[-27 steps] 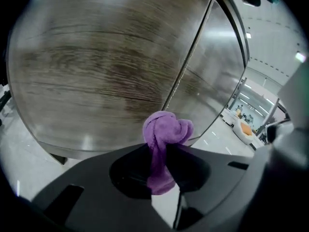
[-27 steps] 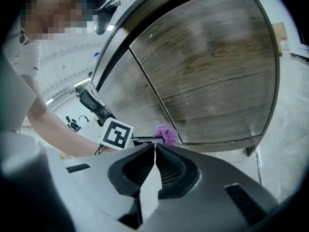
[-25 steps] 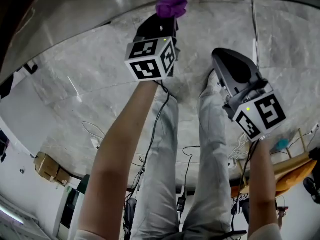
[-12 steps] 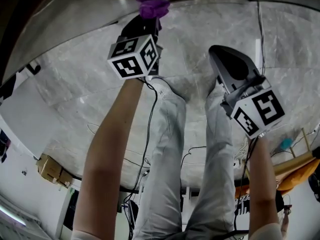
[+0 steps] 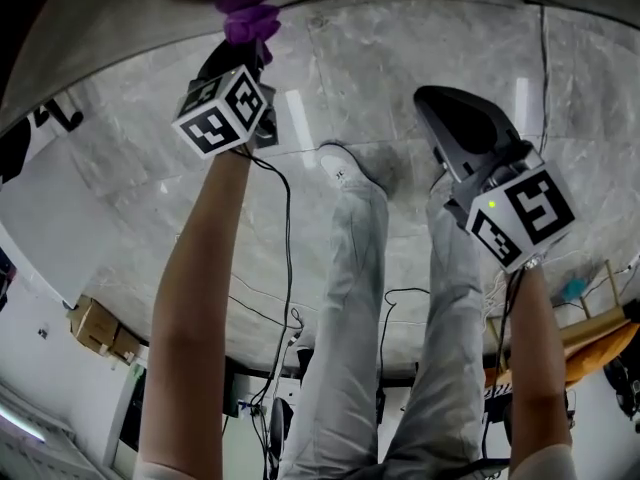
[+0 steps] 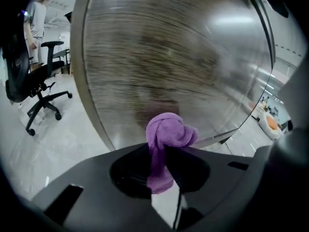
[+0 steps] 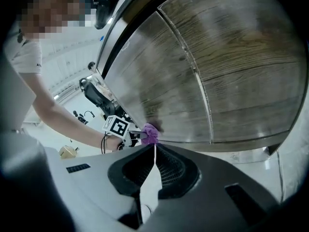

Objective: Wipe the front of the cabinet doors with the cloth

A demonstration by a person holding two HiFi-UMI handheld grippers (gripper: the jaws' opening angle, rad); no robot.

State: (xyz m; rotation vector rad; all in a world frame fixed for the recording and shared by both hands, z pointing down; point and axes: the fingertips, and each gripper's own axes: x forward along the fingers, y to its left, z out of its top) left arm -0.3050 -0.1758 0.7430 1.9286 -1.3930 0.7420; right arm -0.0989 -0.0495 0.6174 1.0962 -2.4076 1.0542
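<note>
My left gripper (image 5: 243, 50) (image 6: 163, 151) is shut on a bunched purple cloth (image 5: 248, 18) (image 6: 167, 132). The cloth's ball presses against the lower part of a wood-grain cabinet door (image 6: 178, 57). In the right gripper view the same cloth (image 7: 149, 133) and the left gripper's marker cube (image 7: 117, 126) sit low against the door on the left (image 7: 149, 76). A vertical seam divides that door from the one on the right (image 7: 251, 62). Away from the doors and to the right, my right gripper (image 5: 438, 100) (image 7: 154, 149) is shut with nothing in it.
A black office chair (image 6: 38, 88) and a standing person (image 6: 36, 18) are off to the left on the pale marble floor (image 5: 380, 78). A person's legs (image 5: 350, 298) and several cables (image 5: 285, 268) run across the floor behind the grippers. A metal plinth runs under the doors (image 7: 231, 144).
The left gripper has slid leftward along the cabinet front with the cloth in its jaws. The right gripper has barely moved.
</note>
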